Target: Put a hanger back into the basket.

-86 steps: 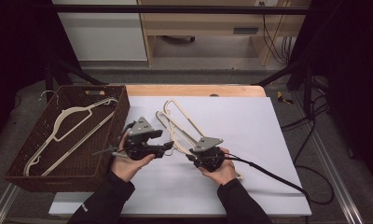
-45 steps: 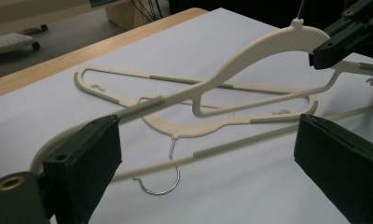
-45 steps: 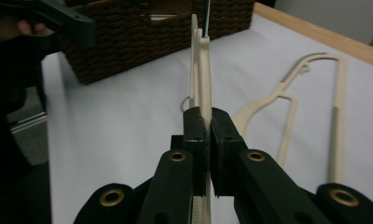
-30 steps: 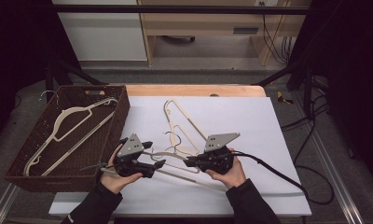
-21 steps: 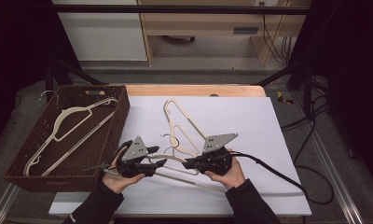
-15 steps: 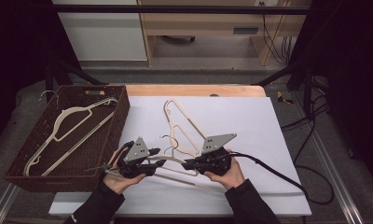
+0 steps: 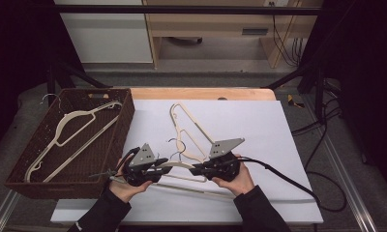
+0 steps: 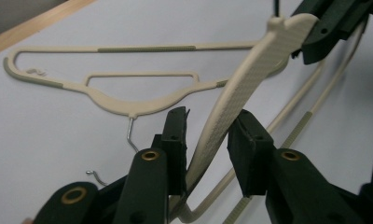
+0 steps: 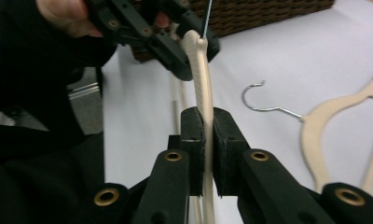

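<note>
— Well, the right gripper [image 9: 208,140] has its jaws clamped on one shoulder of the cream plastic hanger [image 7: 182,166], held just above the bench [image 7: 259,125].

— And the left gripper [image 8: 212,140]? Its jaws have just been closing, with the other shoulder between them — one pad touches, the other stands off.

— Light, stiff, a bit slick, I'd judge; grip the flat shoulders, not the thin bar.

— Its long axis runs gripper to gripper, wire hook toward the far side. A second hanger [image 7: 189,125] lies behind, another in the wicker basket [image 7: 46,145].
</note>
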